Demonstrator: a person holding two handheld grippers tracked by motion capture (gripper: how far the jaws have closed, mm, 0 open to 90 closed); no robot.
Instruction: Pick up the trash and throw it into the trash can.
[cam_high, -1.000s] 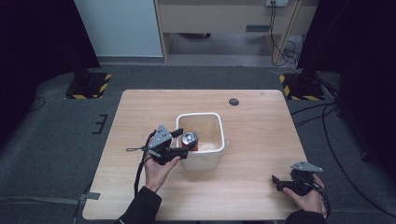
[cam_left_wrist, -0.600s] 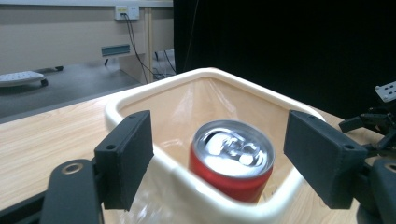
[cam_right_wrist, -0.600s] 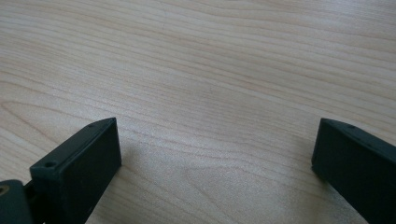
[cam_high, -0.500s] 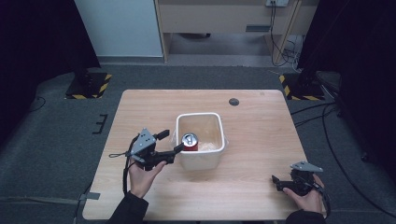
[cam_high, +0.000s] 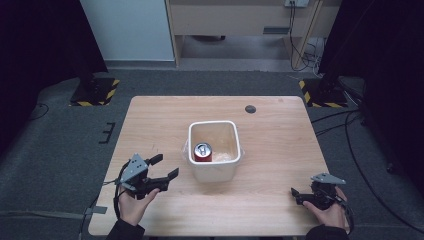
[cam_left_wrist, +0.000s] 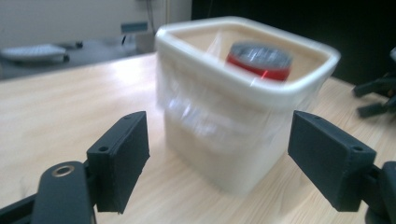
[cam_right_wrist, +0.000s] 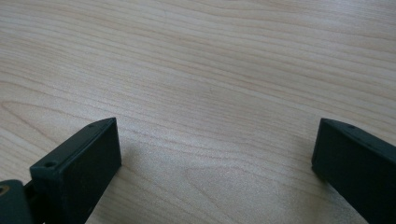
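So my left tongs (cam_high: 167, 167) are out of the white tub (cam_high: 214, 173) now. A second ago they were right at its near-left rim with the red can between the jaws; half a second ago they were already backing off, and the can was sitting in there on its own. My guess: that's the drop-off done.

The can (cam_high: 202, 152) stands upright in the tub, towards its left side. My left tongs hover just beside the tub's left wall, jaws spread wide with nothing in them. From their own camera the tub (cam_left_wrist: 243, 140) sits dead ahead between the jaws.

My right tongs (cam_high: 296, 193) haven't budged, low on the table (cam_high: 280, 135) at the near right, well apart from the tub, jaws also gaping over bare wood.
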